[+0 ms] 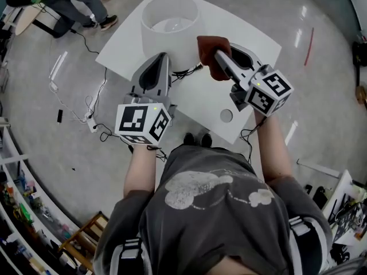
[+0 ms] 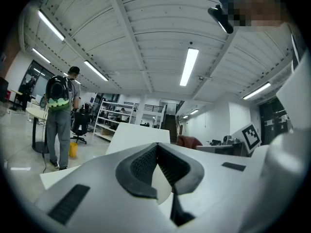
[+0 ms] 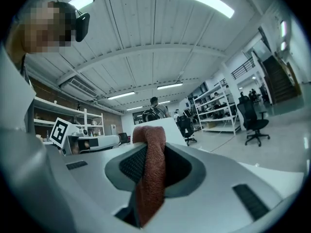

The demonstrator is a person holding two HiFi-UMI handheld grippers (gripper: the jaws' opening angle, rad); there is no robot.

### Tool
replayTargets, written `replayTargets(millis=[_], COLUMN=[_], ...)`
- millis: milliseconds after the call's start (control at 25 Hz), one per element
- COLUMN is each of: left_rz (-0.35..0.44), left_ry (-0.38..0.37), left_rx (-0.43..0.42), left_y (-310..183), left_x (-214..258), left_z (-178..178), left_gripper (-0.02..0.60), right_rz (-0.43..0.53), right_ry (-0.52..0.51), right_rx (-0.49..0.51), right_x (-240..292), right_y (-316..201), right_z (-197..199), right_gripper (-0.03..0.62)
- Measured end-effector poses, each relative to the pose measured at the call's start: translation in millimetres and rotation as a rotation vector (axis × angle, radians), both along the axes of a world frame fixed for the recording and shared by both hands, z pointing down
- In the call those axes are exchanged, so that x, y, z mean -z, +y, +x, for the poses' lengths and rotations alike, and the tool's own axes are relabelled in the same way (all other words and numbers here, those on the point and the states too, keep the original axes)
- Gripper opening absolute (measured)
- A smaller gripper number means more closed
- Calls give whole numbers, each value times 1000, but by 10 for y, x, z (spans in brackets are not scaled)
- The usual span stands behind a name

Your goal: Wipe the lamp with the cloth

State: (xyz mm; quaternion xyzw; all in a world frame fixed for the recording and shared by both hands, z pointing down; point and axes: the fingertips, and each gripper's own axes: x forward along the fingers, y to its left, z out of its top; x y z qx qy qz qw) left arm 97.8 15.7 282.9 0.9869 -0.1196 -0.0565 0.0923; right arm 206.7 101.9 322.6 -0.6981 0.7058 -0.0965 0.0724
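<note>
Rust-red cloth [image 1: 210, 49] sits clamped in the right gripper [image 1: 220, 57], just beside the right wall of the white lamp [image 1: 153, 39] standing at the desk's [image 1: 255, 44] far edge, while the left gripper [image 1: 163, 57], jaws pressed together on nothing, points at the lamp's near side.

lamp [image 1: 166, 42] base hidden under its shade, bystander [image 1: 71, 0] cut off at edge

The head view looks steeply down onto the counter [image 1: 200, 105]. The left gripper view and right gripper view sit low behind their jaws, tilted upward; all share the lamp [image 1: 170, 22].
</note>
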Motion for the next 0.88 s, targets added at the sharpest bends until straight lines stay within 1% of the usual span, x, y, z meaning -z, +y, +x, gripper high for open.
replayTargets(millis=[80, 200, 320, 400, 600, 880], left_rz=[-3, -1, 12, 16, 13, -3], left_ry=[11, 16, 9, 5, -18, -68], left_rx=[-12, -7, 14, 39, 127, 206], left_y=[-22, -27, 8, 30, 133, 278], left_x=[76, 108, 72, 47, -39, -179], left_z=[46, 105, 146, 161, 180, 190], left_gripper=[8, 8, 8, 8, 8, 8], right_rz=[17, 31, 7, -14, -19, -52], right_ry=[15, 50, 90, 95, 33, -41], right_rx=[5, 32, 67, 85, 148, 213], right_x=[144, 246, 208, 171, 63, -162], right_y=[-84, -212, -298, -315, -377, -416], right_z=[31, 78, 140, 177, 293, 340], right_gripper=[86, 86, 86, 86, 86, 86])
